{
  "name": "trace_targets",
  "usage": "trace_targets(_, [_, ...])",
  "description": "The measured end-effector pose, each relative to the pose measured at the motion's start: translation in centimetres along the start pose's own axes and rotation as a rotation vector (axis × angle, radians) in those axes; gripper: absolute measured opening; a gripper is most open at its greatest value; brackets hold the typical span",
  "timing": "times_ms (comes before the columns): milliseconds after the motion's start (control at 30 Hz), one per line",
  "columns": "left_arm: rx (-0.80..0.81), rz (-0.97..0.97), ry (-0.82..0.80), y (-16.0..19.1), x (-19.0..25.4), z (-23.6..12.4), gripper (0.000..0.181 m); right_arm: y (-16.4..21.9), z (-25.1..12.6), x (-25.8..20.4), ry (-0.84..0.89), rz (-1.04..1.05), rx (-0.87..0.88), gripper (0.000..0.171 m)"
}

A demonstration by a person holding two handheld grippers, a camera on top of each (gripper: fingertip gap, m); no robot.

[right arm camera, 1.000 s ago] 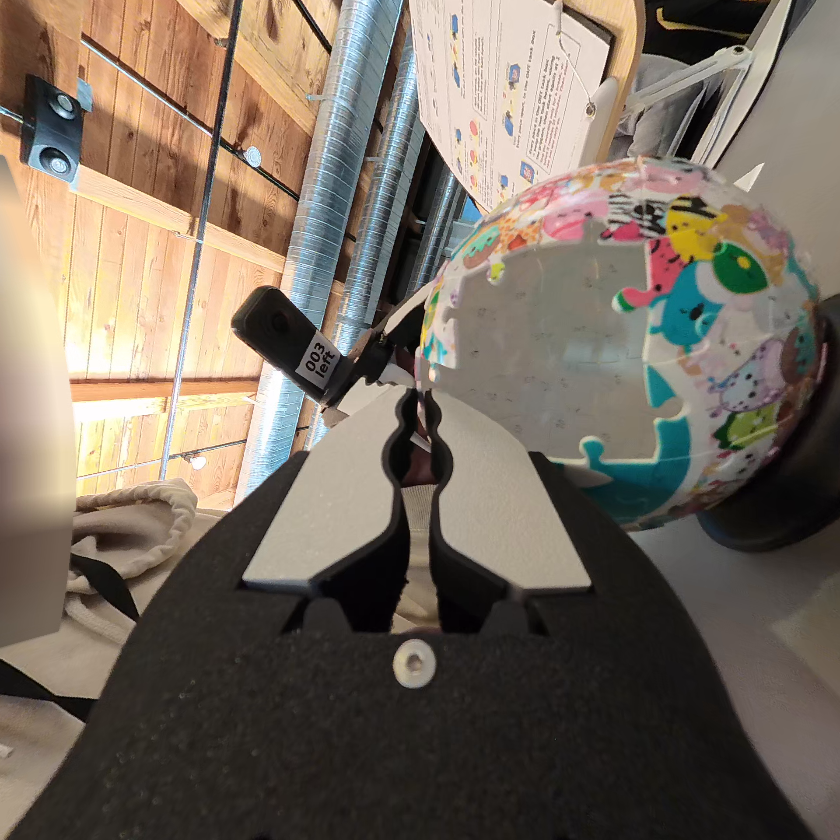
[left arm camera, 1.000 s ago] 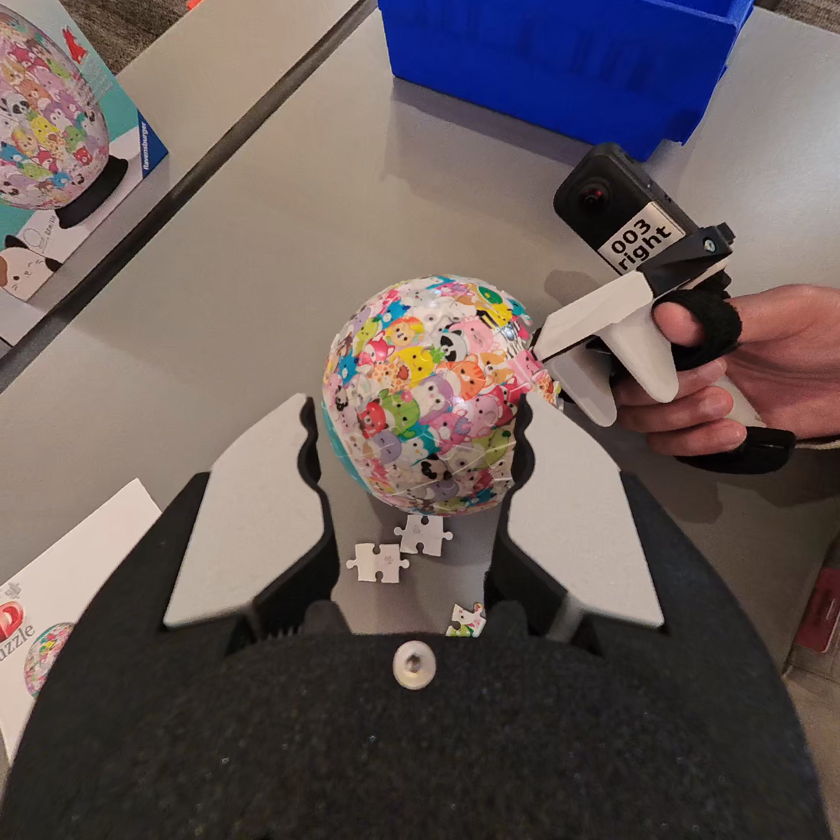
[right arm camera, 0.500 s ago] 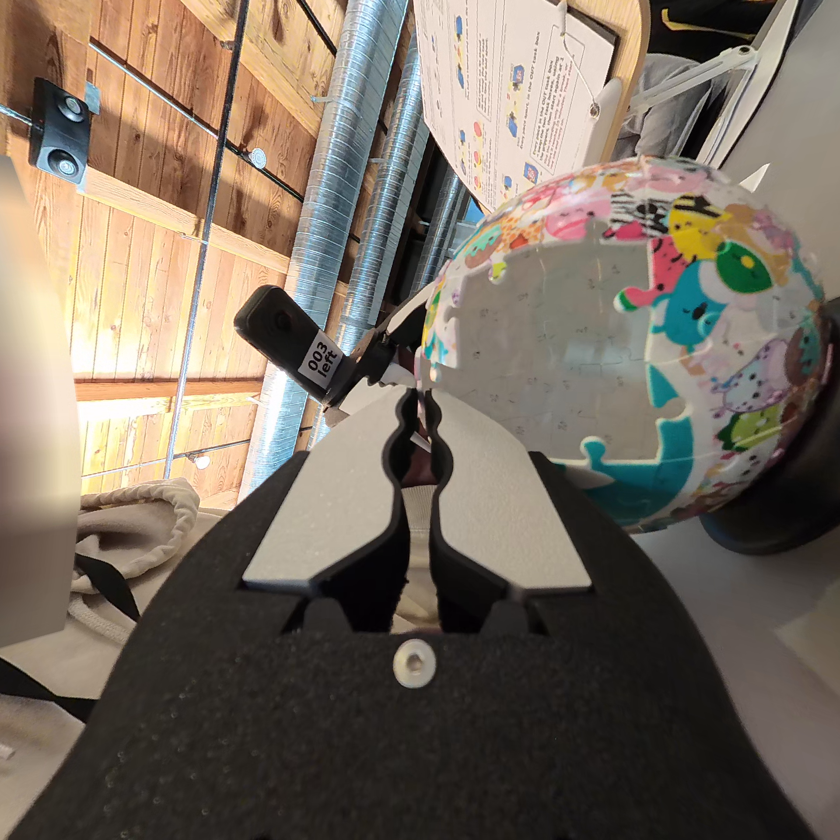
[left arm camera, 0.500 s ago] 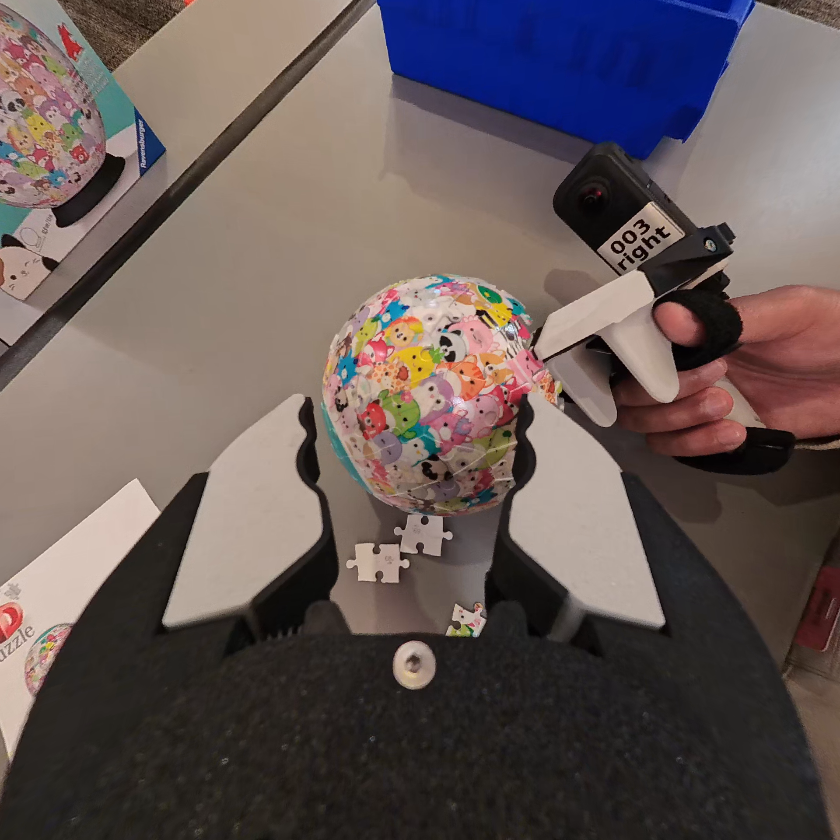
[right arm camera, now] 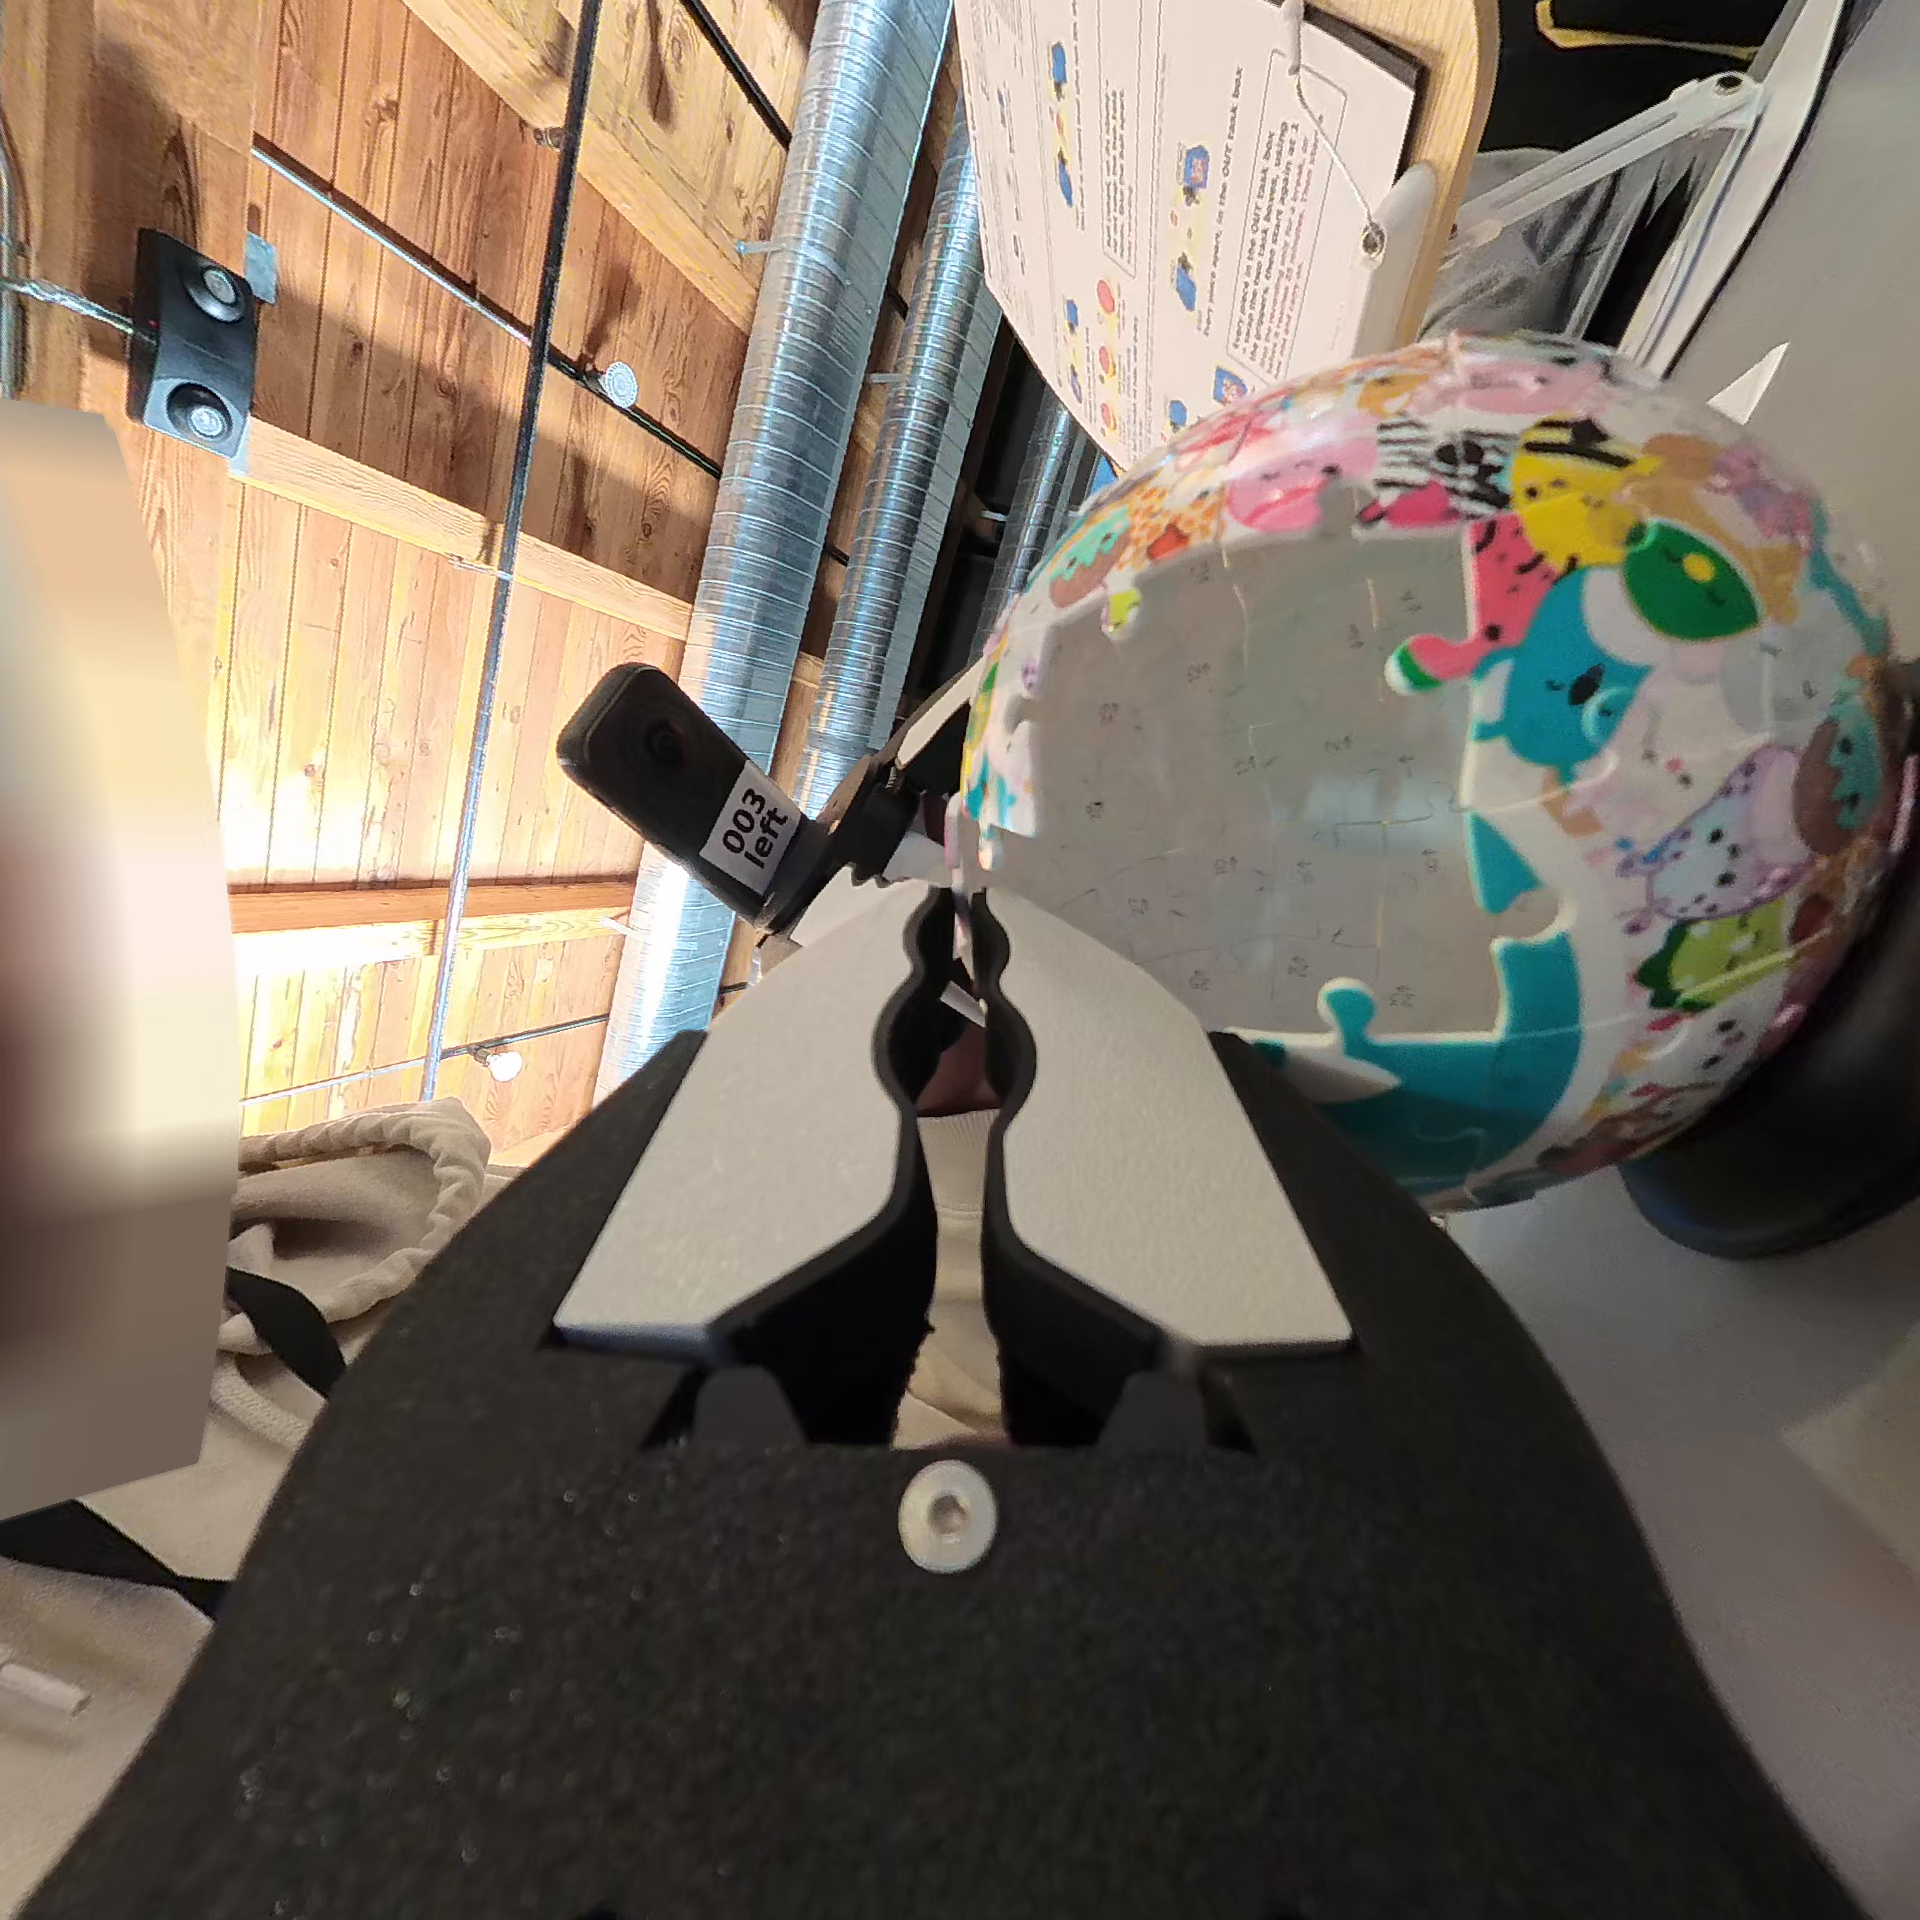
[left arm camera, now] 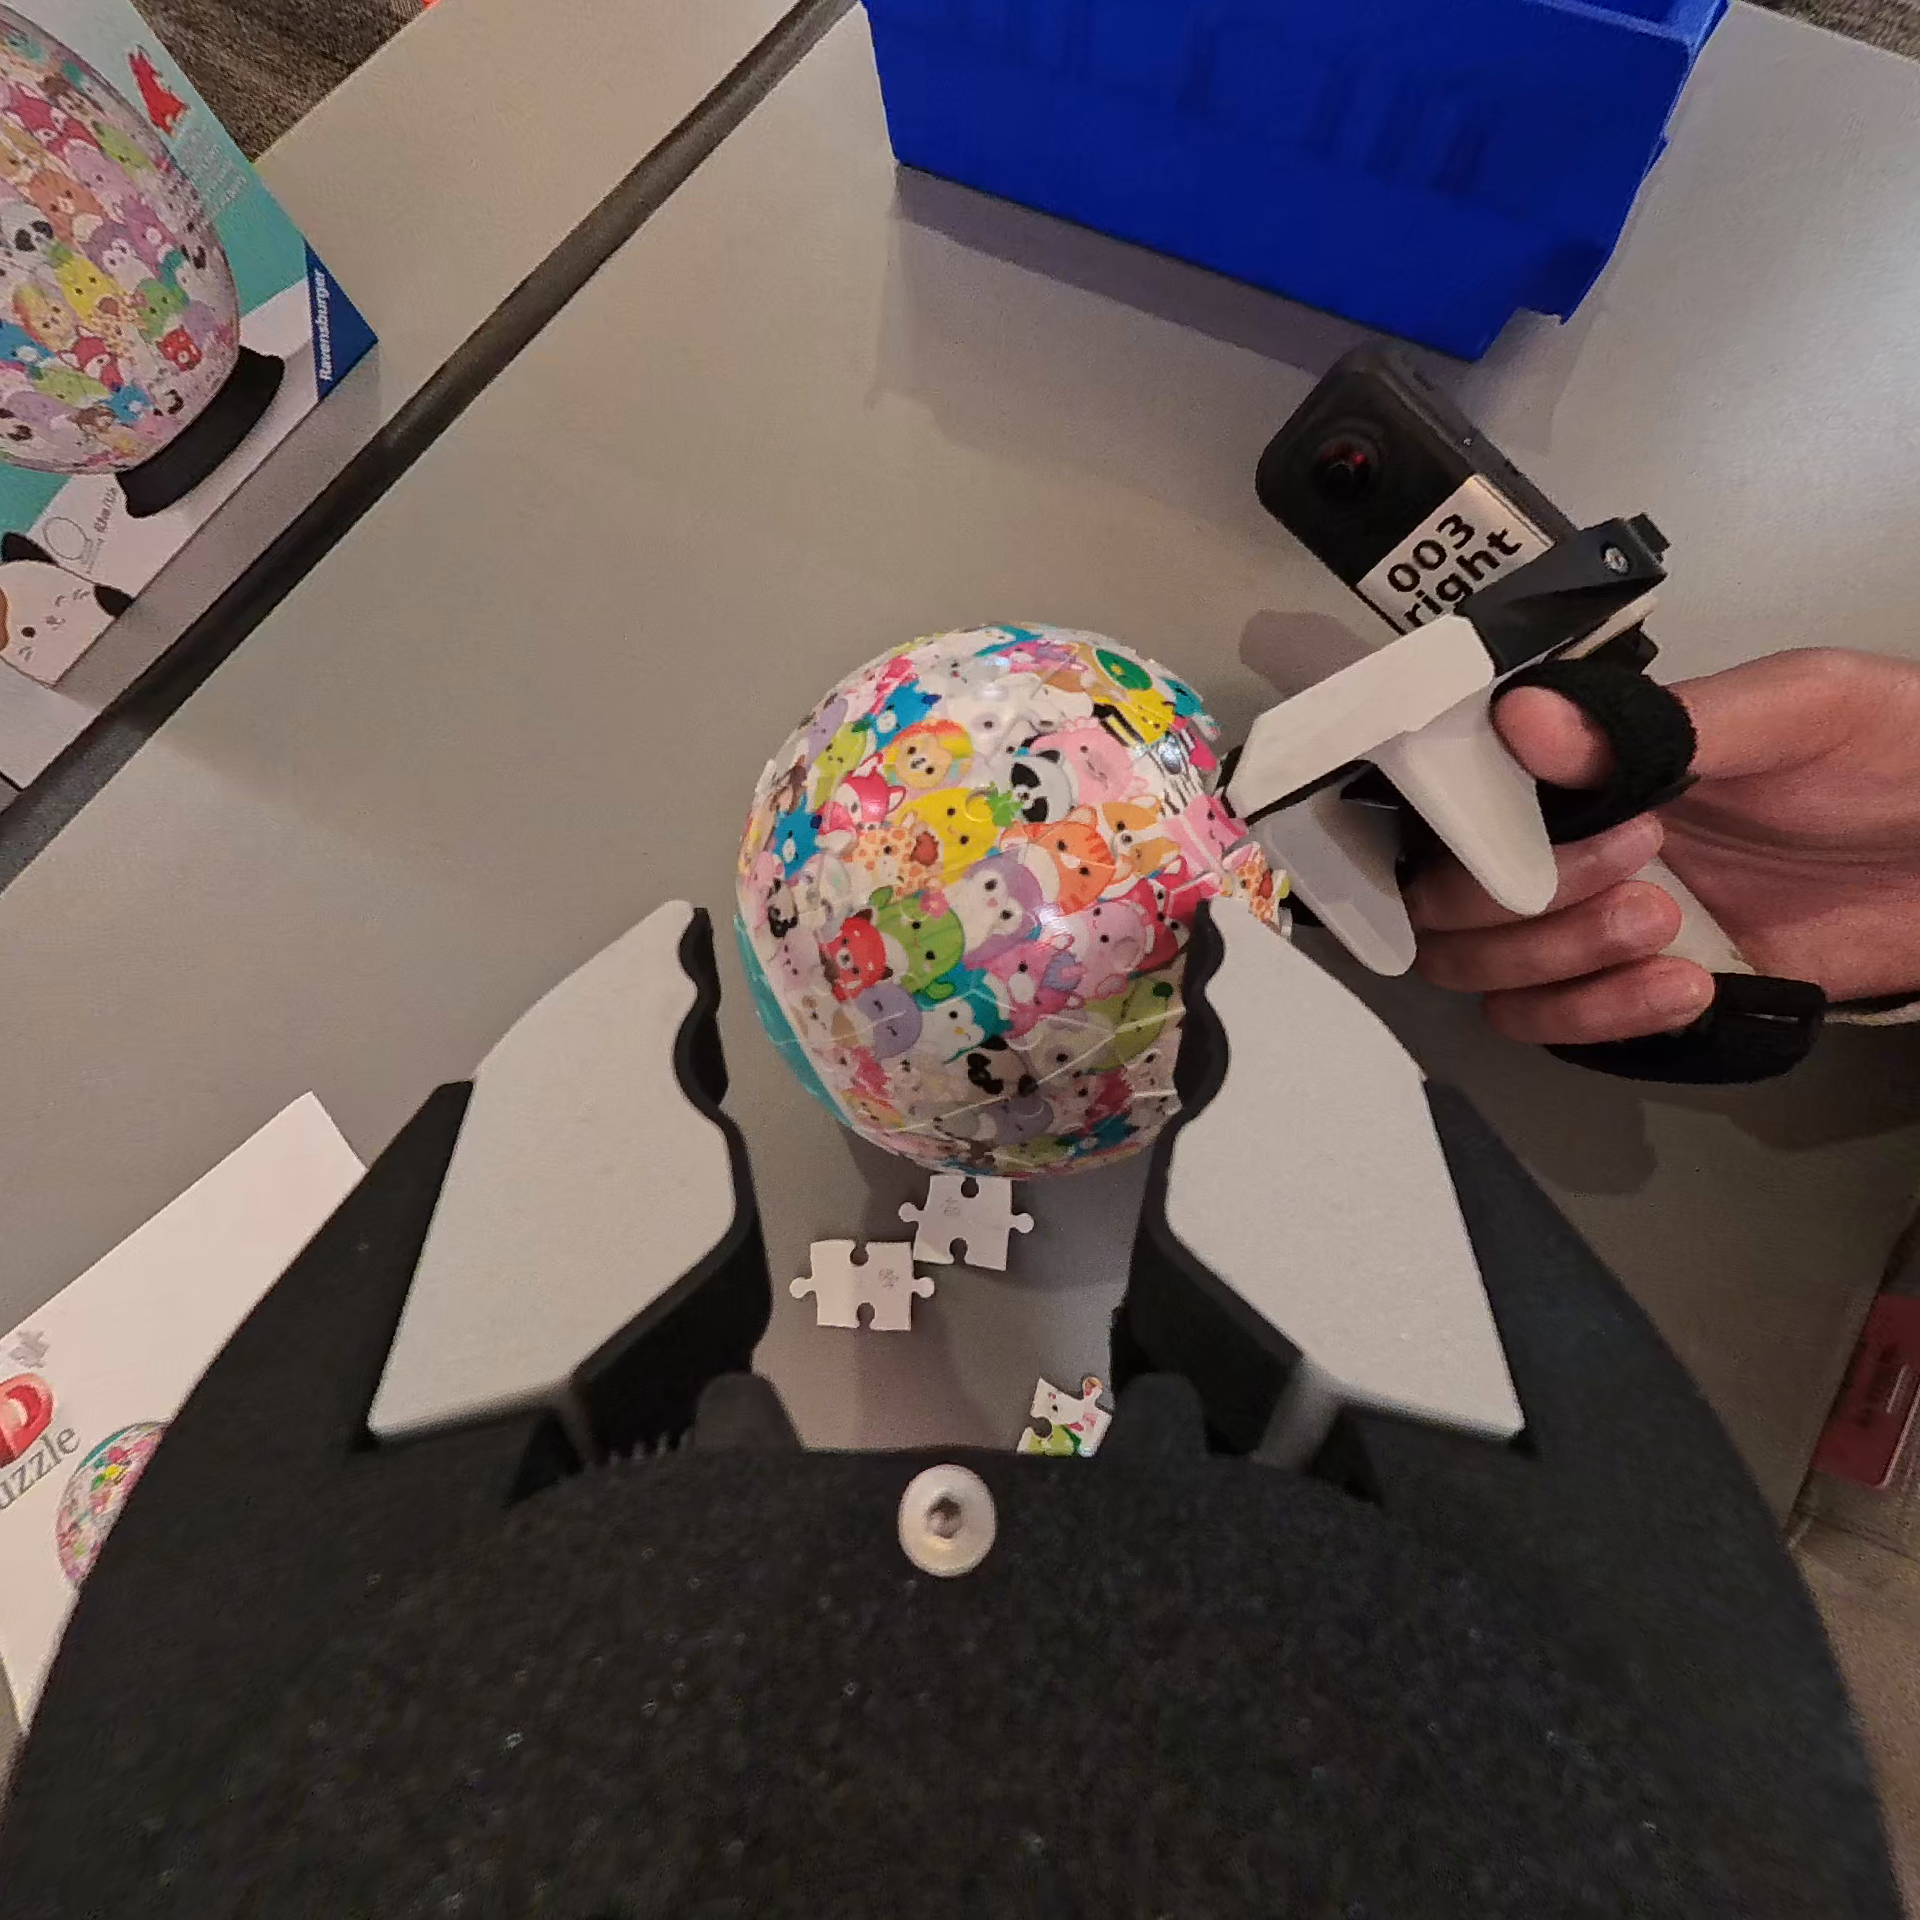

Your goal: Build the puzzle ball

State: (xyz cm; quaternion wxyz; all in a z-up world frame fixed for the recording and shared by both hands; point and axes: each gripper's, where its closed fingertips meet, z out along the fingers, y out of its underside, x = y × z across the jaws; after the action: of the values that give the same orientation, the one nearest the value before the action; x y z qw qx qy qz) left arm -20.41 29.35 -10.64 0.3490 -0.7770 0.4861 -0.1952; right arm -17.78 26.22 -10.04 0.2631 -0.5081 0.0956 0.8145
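On the grey counter (left arm camera: pixel 623 582): blue bin (left arm camera: pixel 1247 135) at the far edge, puzzle box (left arm camera: pixel 135 312) off to the left, leaflet (left arm camera: pixel 156 1299) near the left corner.

At the middle, the puzzle ball (left arm camera: pixel 977 894), seated on its black stand (right arm camera: pixel 1787 1174); still a wide unfilled gap (right arm camera: pixel 1299 790) on the side facing the right wrist view.

Left claw (left arm camera: pixel 951 925): spread wide apart, straddling the ball's near side, no clear contact. Same pose as a second ago.

Right claw (left arm camera: pixel 1252 831): pressed together at the ball's right flank, seemingly pinching a small puzzle piece (left arm camera: pixel 1260 883) edge-on. Barely shifted since a second ago, only nudged a touch closer to the gap's rim. Suggests careful lining-up of the piece, not yet seated.

Three loose pieces (left arm camera: pixel 862 1285) below the ball, unmoved, so several placements left.
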Motion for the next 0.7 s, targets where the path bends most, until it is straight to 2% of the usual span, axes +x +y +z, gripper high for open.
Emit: trace_targets(700, [-0.004, 0.002, 0.001, 0.02, 0.01, 0.02, 0.084, -0.02, 0.11, 0.02, -0.002, 0.005, -0.001, 0.003])
